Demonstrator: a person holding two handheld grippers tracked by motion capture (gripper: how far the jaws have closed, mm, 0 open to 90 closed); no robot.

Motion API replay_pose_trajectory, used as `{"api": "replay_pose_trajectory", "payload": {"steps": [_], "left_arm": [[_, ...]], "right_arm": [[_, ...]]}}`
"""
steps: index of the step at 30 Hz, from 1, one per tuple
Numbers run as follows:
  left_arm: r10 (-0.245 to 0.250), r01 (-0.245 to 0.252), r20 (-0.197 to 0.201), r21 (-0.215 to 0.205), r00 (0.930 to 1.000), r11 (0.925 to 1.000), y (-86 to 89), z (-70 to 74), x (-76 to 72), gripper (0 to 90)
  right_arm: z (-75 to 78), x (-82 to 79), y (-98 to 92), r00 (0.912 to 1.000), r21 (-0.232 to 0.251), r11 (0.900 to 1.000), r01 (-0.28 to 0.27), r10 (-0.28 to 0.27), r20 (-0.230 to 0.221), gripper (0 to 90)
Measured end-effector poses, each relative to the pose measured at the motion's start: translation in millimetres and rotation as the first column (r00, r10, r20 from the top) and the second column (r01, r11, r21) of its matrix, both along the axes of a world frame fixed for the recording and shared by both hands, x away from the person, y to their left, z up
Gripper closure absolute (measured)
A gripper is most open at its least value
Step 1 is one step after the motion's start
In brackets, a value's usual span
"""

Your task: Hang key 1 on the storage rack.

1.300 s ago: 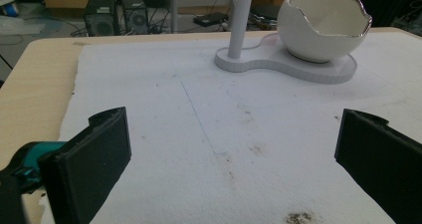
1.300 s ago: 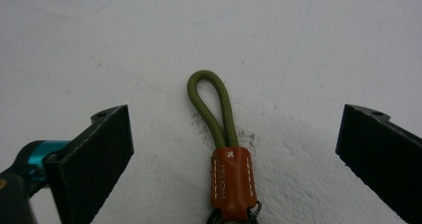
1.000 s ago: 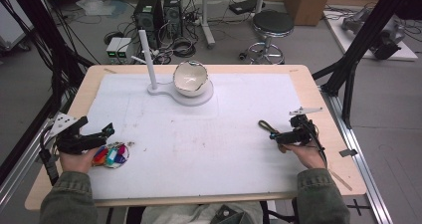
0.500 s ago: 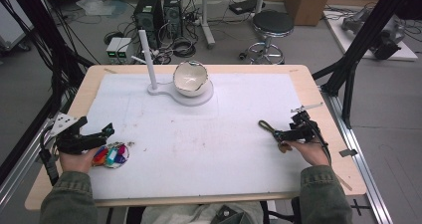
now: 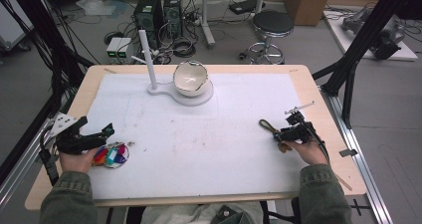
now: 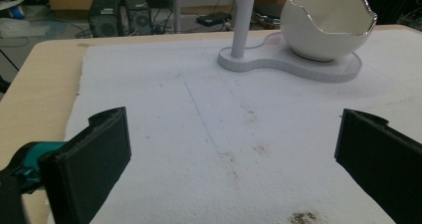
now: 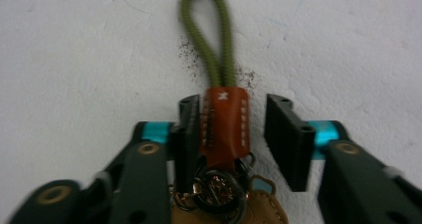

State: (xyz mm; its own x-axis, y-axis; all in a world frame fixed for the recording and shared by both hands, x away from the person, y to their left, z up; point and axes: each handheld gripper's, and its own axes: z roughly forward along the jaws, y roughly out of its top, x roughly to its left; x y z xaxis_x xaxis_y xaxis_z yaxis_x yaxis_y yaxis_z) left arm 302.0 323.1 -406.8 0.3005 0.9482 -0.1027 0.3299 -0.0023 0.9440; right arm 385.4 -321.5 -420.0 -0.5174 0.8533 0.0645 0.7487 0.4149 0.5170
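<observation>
— So, what's the right gripper [image 7: 231,129] doing rn?

— Down at the right side of the white mat [image 5: 224,149], near the table's [image 5: 318,92] right edge. Its jaws have just been closing in around a key fob [image 7: 224,122]: brown leather tab w/ white stitching, olive-green cord loop [image 7: 209,40] sticking out past the tips, metal ring and a tan leather bit at the back, tucked between the arms.

— Gripped already?

— Not quite. Left pad sits right against the tab, maybe touching. Right pad has a clear gap of mat showing between it and the leather. So narrowed a lot, but not clamped. Fob lies flat on the mat, loop pointing away from the person's hand.

— And from above?

— High view shows the fob [image 5: 268,127] just off the right gripper [image 5: 286,133] tips, loop aimed toward mat centre.

— Left gripper?

— Left gripper [image 5: 102,134] is parked at the mat's left edge, resting just above a colourful round thing [image 5: 112,155]; can't tell what it is exactly. Jaws wide apart, nothing between them, just bare mat in its own view.

— Anything else on the table?

— White egg-shaped bowl [image 5: 190,78] w/ a jagged shiny rim, on a white base [image 5: 196,98] w/ an upright post [image 5: 147,57], far side of the mat. Well apart from both grippers.
</observation>
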Motion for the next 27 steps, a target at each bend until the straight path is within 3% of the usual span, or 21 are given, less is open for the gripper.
{"api": "replay_pose_trajectory", "payload": {"steps": [5,9,11,15,22,27], "left_arm": [[-0.004,0.004,0.002,0.003,1.0000,1.0000,-0.3,0.0,0.1,1.7],[-0.005,0.005,0.002,0.001,1.0000,1.0000,-0.4,-0.1,1.2,1.7],[-0.008,0.008,0.004,0.004,1.0000,1.0000,-0.9,-0.2,1.4,1.7],[-0.011,0.011,0.001,0.002,0.9999,0.9999,-1.8,-0.5,1.9,1.7],[-0.012,0.012,0.000,0.007,0.9999,0.9999,-2.2,-0.5,1.9,1.7],[-0.014,0.014,-0.005,0.008,0.9999,0.9999,-3.5,-0.5,1.3,1.7]], "right_arm": [[2.3,-3.7,2.8,0.9999,0.003,1.000,-0.013,0.013,0.000,74.9],[2.4,-4.9,2.5,1.0000,0.009,1.000,-0.009,0.009,0.003,75.7],[1.9,-5.2,0.6,1.0000,0.041,0.999,0.001,-0.001,-0.003,76.1],[1.6,-6.1,-1.0,0.9999,0.056,0.998,0.011,-0.010,-0.011,76.4],[2.7,-6.4,-1.7,0.9996,0.062,0.998,0.027,-0.026,-0.007,76.9],[7.6,-7.2,-4.7,0.9991,0.111,0.993,0.041,-0.041,-0.005,77.2]]}}
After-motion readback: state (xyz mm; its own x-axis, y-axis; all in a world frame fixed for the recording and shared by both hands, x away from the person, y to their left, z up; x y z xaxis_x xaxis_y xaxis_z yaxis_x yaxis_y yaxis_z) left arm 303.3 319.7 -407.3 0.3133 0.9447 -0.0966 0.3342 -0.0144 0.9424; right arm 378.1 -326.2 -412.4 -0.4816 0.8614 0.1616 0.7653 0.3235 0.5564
